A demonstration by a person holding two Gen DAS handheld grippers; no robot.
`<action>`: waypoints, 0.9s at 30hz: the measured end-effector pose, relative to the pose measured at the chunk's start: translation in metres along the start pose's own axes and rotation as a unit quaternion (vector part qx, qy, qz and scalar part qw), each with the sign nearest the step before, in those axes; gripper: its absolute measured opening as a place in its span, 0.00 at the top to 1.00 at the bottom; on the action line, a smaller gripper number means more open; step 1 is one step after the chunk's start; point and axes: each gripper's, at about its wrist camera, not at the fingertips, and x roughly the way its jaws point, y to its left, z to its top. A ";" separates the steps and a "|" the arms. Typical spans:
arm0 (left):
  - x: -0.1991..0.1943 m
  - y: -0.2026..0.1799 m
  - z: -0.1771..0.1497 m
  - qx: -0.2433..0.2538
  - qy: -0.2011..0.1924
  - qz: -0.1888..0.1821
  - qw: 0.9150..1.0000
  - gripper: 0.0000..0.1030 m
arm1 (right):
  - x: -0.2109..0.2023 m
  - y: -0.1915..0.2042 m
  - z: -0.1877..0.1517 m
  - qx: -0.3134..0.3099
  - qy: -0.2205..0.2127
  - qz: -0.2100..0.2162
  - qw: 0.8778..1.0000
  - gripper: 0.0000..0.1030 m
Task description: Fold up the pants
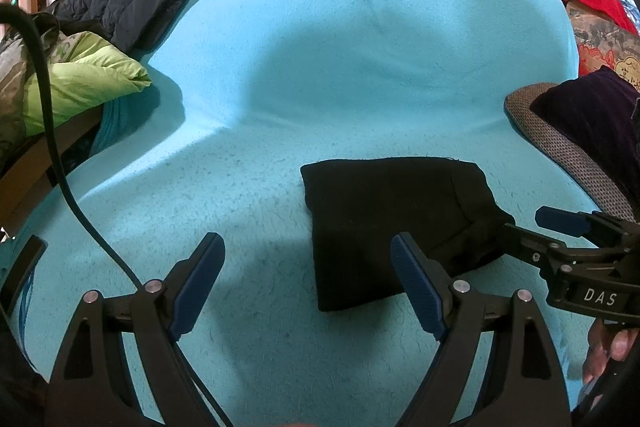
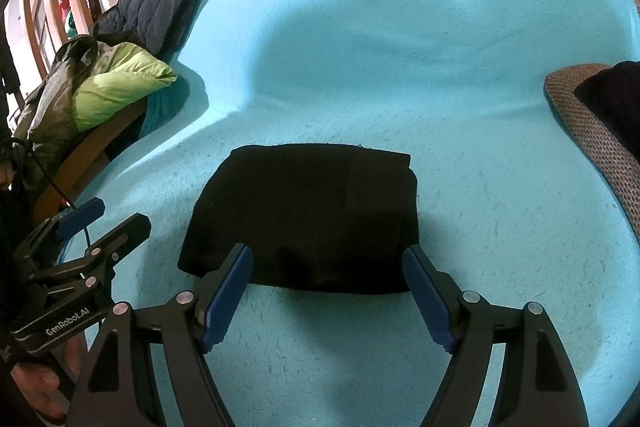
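Black pants (image 2: pixel 304 215) lie folded compact, long axis across, dead ahead of right gripper (image 2: pixel 328 259); left gripper (image 1: pixel 308 247) offset left; both spread wide, empty.

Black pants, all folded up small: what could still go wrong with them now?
The pants lie folded on fluffy turquoise fabric; that soft surface might let the bundle spring open. The right gripper hovers open at the near edge, so a nudge could ruffle the fold. The left gripper could snag a corner.

Matt black cloth pants (image 2: pixel 304 215) lie on fuzzy turquoise fleece blanket (image 2: pixel 400 47)
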 end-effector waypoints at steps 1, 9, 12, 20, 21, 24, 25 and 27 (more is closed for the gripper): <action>0.000 0.000 0.000 0.000 0.001 0.000 1.000 0.17 | 0.000 0.000 0.000 0.000 0.000 0.000 1.000 0.23; -0.001 0.004 -0.001 -0.002 0.000 0.001 1.000 0.17 | 0.000 0.004 -0.002 0.002 0.003 -0.001 1.000 0.22; -0.002 0.005 -0.001 -0.003 0.000 0.001 1.000 0.17 | 0.000 0.006 -0.003 0.001 0.003 -0.001 1.000 0.21; -0.005 0.011 -0.002 -0.009 0.000 0.001 1.000 0.17 | 0.001 0.010 -0.003 -0.002 0.005 0.002 1.000 0.21; -0.005 0.012 -0.002 -0.009 0.000 0.001 1.000 0.17 | 0.000 0.011 -0.003 -0.001 0.006 0.002 1.000 0.21; -0.006 0.013 -0.002 -0.007 -0.003 0.004 1.000 0.17 | -0.001 0.013 -0.002 -0.003 0.004 0.002 1.000 0.21; -0.007 0.013 -0.003 -0.008 -0.004 0.005 1.000 0.17 | 0.000 0.014 -0.002 -0.004 0.004 0.002 1.000 0.21; -0.007 0.015 -0.003 -0.010 -0.005 0.004 1.000 0.17 | -0.001 0.015 -0.002 -0.006 0.004 0.001 1.000 0.21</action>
